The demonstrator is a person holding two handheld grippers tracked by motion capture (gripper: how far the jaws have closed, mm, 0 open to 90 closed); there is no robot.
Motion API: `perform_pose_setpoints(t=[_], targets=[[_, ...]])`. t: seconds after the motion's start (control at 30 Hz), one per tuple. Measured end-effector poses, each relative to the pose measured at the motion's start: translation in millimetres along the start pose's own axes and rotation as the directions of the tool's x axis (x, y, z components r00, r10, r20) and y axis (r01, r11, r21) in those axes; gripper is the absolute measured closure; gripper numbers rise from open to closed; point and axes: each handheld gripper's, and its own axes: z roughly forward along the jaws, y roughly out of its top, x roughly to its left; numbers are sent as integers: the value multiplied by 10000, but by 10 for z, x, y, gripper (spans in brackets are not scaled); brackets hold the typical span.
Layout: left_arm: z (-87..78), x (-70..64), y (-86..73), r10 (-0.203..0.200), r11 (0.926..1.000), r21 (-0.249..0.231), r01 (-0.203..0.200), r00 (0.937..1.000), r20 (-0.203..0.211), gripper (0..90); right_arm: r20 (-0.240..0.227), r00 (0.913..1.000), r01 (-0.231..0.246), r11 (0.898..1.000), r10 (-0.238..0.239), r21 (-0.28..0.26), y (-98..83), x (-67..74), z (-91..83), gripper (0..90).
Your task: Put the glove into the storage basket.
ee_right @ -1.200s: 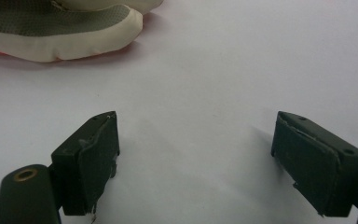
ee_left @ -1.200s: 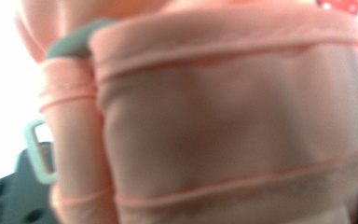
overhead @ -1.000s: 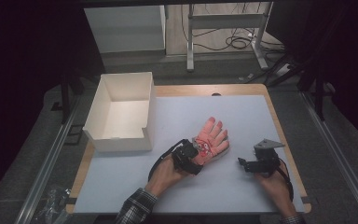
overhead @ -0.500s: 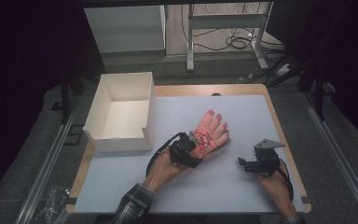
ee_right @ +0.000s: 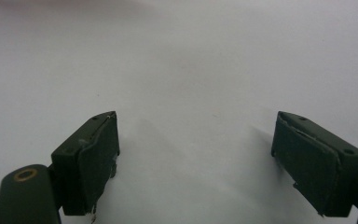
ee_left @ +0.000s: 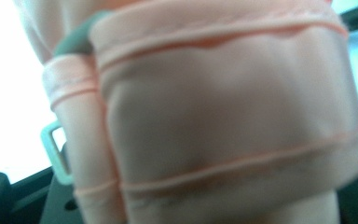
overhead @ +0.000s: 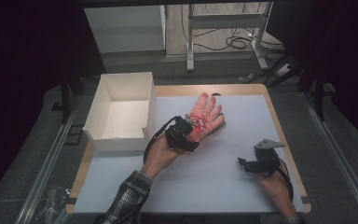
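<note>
While the left gripper's [overhead: 186, 133] jaws clamp the pink glove [overhead: 205, 116], the right gripper's [ee_right: 196, 158] gape.

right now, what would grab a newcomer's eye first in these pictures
The pink glove stands out most: the left gripper is shut on its cuff and holds it near the middle of the table, fingers pointing away from the person. Left of it, at the table's edge, sits an open white box. The right gripper rests at the near right, jaws wide open with nothing between them.
</note>
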Motion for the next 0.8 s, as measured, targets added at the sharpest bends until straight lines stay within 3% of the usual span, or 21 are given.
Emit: perform_pose_setpoints(t=[0.4,0.6,0.8], targets=[[-284,269,238,-617,9981,-112,612,9969,-492,403,5,10000,3,10000,-3,-28,-1,1,2,153],[-427,431,294,-1017,9948,-198,1004,9913,-834,402,11,10000,10,10000,-10,-35,-1,1,3,153],[-639,601,301,-1449,9892,-395,1410,9814,-1258,402,16,10000,13,10000,-13,-32,-1,1,3,153]])
